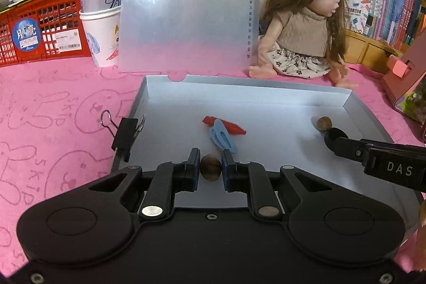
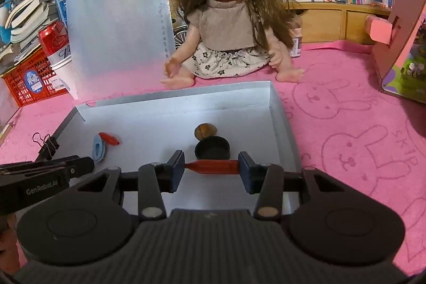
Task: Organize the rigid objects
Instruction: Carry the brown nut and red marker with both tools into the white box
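Left gripper (image 1: 210, 167) clamped on a brown nut (image 1: 210, 171), right gripper (image 2: 211, 167) pinching a red piece (image 2: 211, 167) endwise over the grey box (image 2: 282, 119). Both look light, stiff and probably slippery; hold the nut mid-body.

The left gripper (image 1: 210, 168) is showing a matte black body with two broad rounded lobes, each carrying a shallow raised disc. Two angled black link arms are running forward from round pivot caps, the left one bright silver and the right one duller bronze, with smaller silver screws sitting farther out. Its fingers (image 1: 193, 167) are ending in dark blue pads. The right gripper (image 2: 211, 168) is sharing this build, adding a ribbed grey-black panel between its lobes. Seen side-on, white lettering is reading "DAS" on the right gripper and "GenRobot.AI" on the left. Small screws are dotting the near corners.
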